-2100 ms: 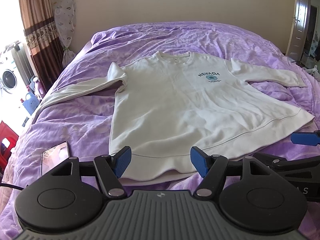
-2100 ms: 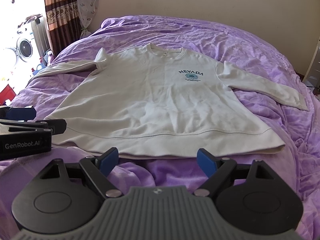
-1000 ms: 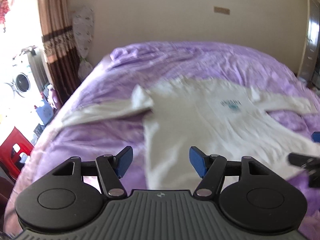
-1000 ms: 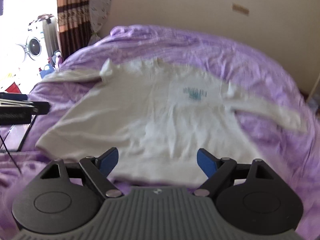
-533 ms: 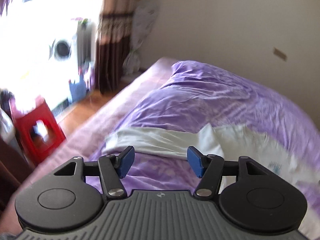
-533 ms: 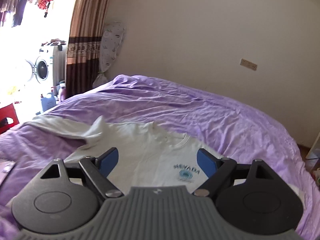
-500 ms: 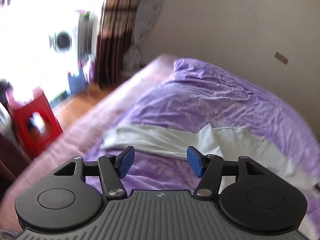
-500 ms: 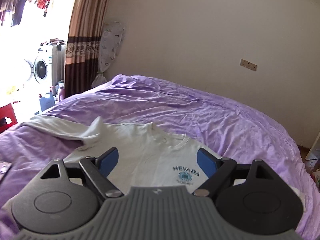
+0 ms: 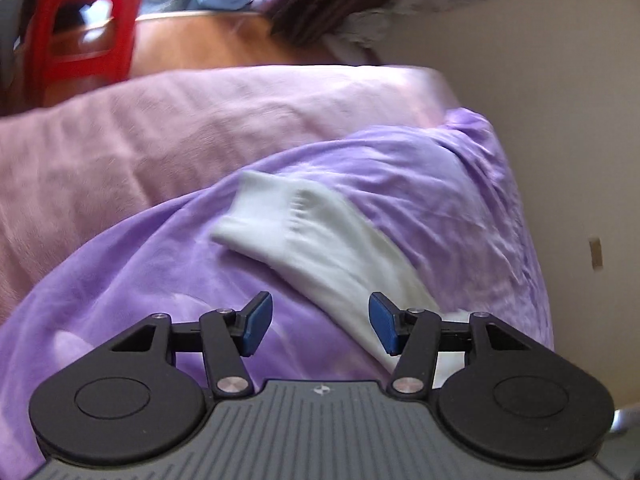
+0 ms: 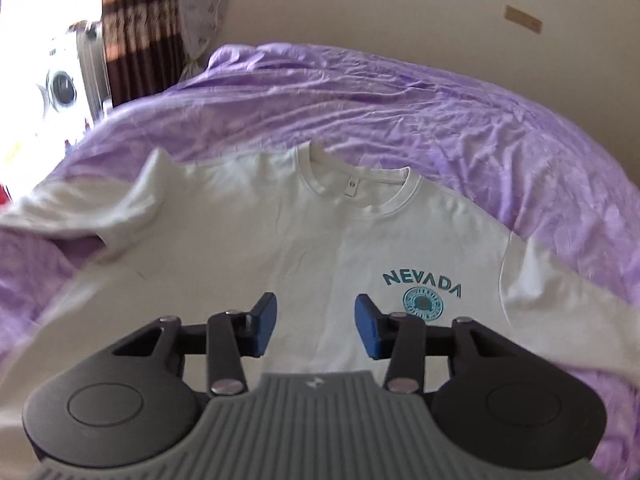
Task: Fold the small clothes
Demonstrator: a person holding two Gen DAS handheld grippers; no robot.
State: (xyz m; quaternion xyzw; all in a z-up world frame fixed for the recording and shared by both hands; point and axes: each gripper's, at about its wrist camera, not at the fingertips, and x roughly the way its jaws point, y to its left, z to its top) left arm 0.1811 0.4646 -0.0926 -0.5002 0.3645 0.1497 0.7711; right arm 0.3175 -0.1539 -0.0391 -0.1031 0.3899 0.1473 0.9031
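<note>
A white sweatshirt (image 10: 280, 248) with a teal NEVADA print lies flat, front up, on a purple bedspread (image 10: 400, 100). My right gripper (image 10: 316, 326) is open and empty, hovering above the chest, below the collar (image 10: 352, 188). In the left wrist view the sweatshirt's left sleeve (image 9: 320, 248) lies stretched over the bedspread (image 9: 140, 280), its ribbed cuff (image 9: 260, 216) at the far end. My left gripper (image 9: 320, 324) is open and empty, just above the sleeve, short of the cuff.
The bed's edge with a pink sheet (image 9: 160, 128) drops to a wooden floor with a red stool (image 9: 80, 28). A washing machine (image 10: 60, 88) and brown curtain (image 10: 136, 20) stand at the left. A beige wall (image 10: 400, 8) runs behind the bed.
My left gripper has swung left and down over the left sleeve near its cuff. My right gripper has dropped forward over the chest and its jaws have narrowed a little.
</note>
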